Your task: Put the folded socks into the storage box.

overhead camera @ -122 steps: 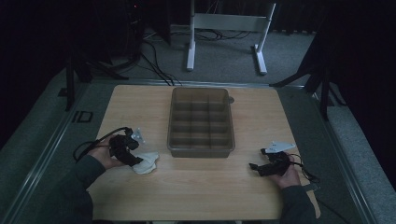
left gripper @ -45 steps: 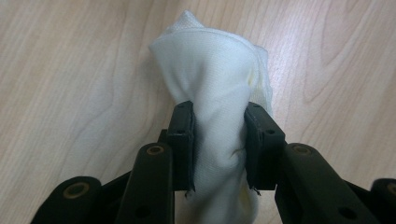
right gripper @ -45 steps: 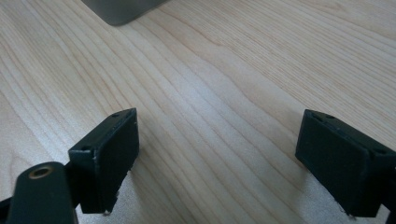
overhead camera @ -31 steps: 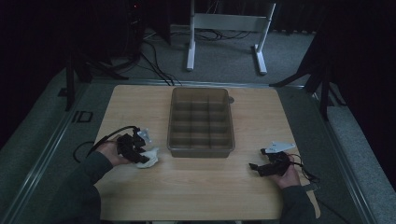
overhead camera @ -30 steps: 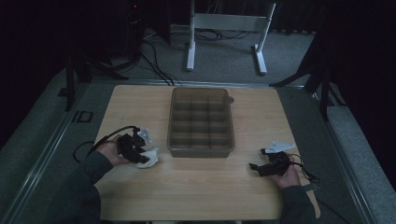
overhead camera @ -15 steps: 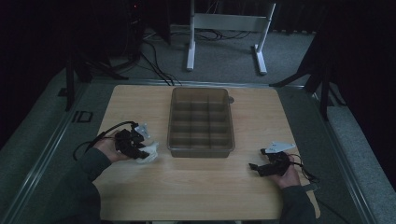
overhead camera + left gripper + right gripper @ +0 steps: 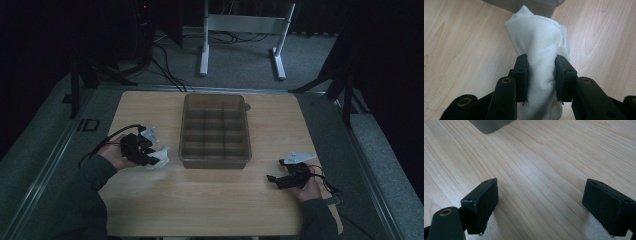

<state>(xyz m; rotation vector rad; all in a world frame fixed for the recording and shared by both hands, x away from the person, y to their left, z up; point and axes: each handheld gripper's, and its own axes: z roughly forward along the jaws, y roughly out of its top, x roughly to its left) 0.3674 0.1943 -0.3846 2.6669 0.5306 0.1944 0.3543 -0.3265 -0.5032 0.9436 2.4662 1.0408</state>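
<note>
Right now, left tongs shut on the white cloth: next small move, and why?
Probably lift the white cloth and carry it toward the divided tray. The left tongs pinch it firmly, the tray sits just beside it, and the right tongs are open and idle.

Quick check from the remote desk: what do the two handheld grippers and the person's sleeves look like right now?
Both are black. The left gripper has flat rectangular pads on arms with brass-ringed holes; the right gripper has the same block pads. In the high view each carries a grey three-cornered plate and trails a black cable. The sleeves are dark grey-green.
</note>
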